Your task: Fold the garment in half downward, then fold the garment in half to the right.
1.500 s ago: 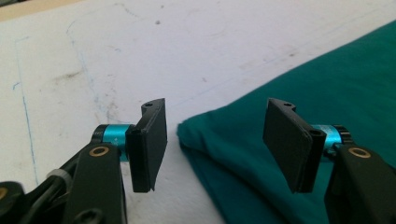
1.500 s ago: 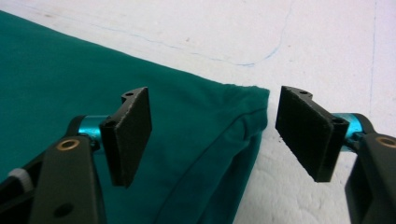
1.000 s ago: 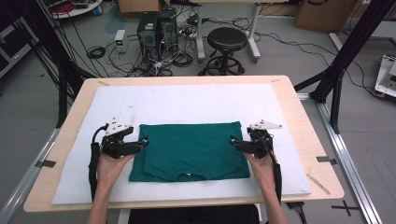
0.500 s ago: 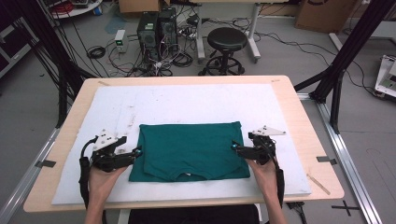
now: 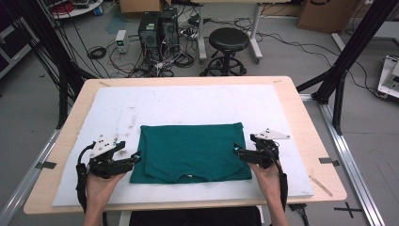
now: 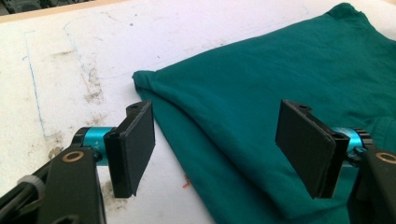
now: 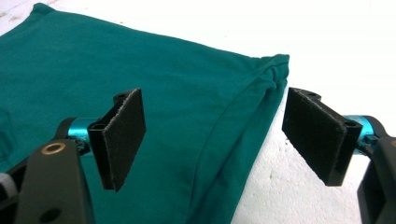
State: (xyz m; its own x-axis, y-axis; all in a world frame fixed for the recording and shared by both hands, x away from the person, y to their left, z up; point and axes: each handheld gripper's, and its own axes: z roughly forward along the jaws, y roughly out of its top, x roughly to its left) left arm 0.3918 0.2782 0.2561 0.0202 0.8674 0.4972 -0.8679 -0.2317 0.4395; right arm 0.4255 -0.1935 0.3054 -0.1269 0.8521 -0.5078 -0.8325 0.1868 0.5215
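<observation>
A dark green folded T-shirt (image 5: 193, 150) lies flat on the white foam board (image 5: 202, 103), its collar toward the near edge. My left gripper (image 5: 136, 157) is at the shirt's near-left edge, open. In the left gripper view its pads (image 6: 135, 140) straddle the shirt's folded left edge (image 6: 261, 84), low over the board. My right gripper (image 5: 236, 150) is at the shirt's right edge, also open. Its pads (image 7: 123, 135) stand on either side of the shirt's right fold (image 7: 140, 70). Neither gripper holds any cloth.
The foam board covers most of a wooden table (image 5: 313, 132). Bare board stretches behind and beside the shirt. Past the far edge stand a black stool (image 5: 229, 40), computer towers (image 5: 157, 28) and floor cables. Black frame posts (image 5: 346, 56) rise on both sides.
My left gripper has drawn back toward the near edge, to the shirt's near-left corner. The right gripper has slid slightly nearer along the right edge. The shirt has not moved.
</observation>
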